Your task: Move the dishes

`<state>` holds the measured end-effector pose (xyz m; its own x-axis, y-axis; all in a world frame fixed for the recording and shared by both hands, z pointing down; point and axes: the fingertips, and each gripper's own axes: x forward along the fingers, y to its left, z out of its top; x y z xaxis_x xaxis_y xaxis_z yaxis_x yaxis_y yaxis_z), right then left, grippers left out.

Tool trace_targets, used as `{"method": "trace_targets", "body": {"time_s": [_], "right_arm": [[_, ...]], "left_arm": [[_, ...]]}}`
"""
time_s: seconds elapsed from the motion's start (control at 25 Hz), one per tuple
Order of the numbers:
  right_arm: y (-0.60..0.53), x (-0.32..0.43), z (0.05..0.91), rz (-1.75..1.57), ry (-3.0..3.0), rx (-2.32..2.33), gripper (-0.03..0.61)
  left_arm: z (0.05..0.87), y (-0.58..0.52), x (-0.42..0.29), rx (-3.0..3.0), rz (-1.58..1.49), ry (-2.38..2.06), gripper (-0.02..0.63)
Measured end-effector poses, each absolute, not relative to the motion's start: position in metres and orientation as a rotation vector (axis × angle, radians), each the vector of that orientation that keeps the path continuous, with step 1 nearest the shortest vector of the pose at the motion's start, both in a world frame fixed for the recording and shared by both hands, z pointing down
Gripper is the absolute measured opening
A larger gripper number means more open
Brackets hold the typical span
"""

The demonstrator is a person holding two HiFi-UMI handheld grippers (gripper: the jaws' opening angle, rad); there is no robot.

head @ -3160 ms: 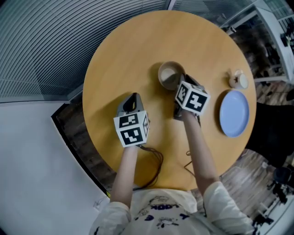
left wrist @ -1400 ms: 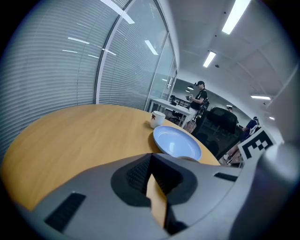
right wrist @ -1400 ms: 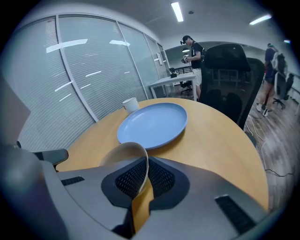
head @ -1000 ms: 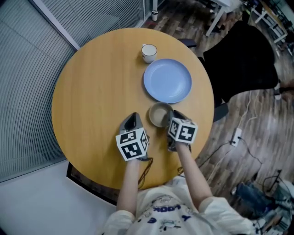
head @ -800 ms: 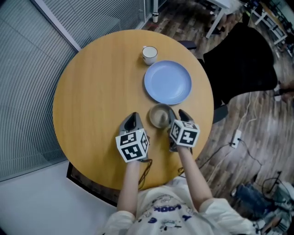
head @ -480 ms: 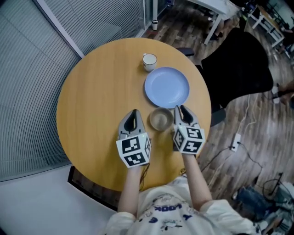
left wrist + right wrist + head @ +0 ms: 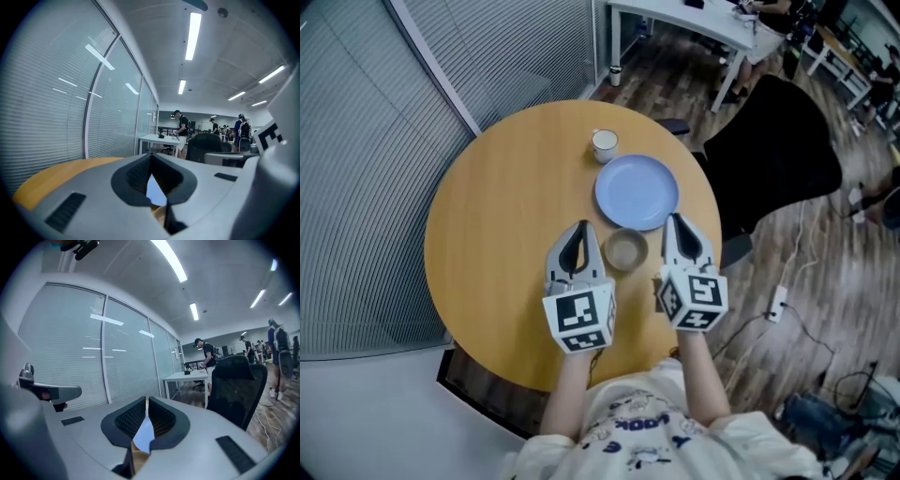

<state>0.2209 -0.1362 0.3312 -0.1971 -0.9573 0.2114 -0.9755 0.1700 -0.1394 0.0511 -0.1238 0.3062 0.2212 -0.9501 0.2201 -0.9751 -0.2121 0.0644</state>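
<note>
- Open-plan office, by the look.
- Glass partitions [image 7: 112, 112] with slatted blinds on the left.
- White desk [image 7: 157, 139] and black swivel chair [image 7: 236, 385] at the far side.
- Long ceiling strip lights [image 7: 193, 29]; people [image 7: 182, 125] standing far off.

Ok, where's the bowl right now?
In the head view, the bowl sits on the table right of centre, just nearer the person than the plate, seen between the left gripper and the right gripper.

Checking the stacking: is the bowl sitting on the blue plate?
No, the bowl stands on the table beside the blue plate, which has nothing on it.
</note>
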Motion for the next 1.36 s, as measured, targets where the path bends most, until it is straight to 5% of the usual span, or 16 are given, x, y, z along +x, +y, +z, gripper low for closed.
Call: {"method": "trace_targets", "body": {"time_s": [1.36], "right_arm": [[-0.094,0.191,0.286,0.155,-2.426,1.921,0.012]], "left_arm": [[0.284,-0.088,0.042,2.362,0.119,-1.843,0.003]]}}
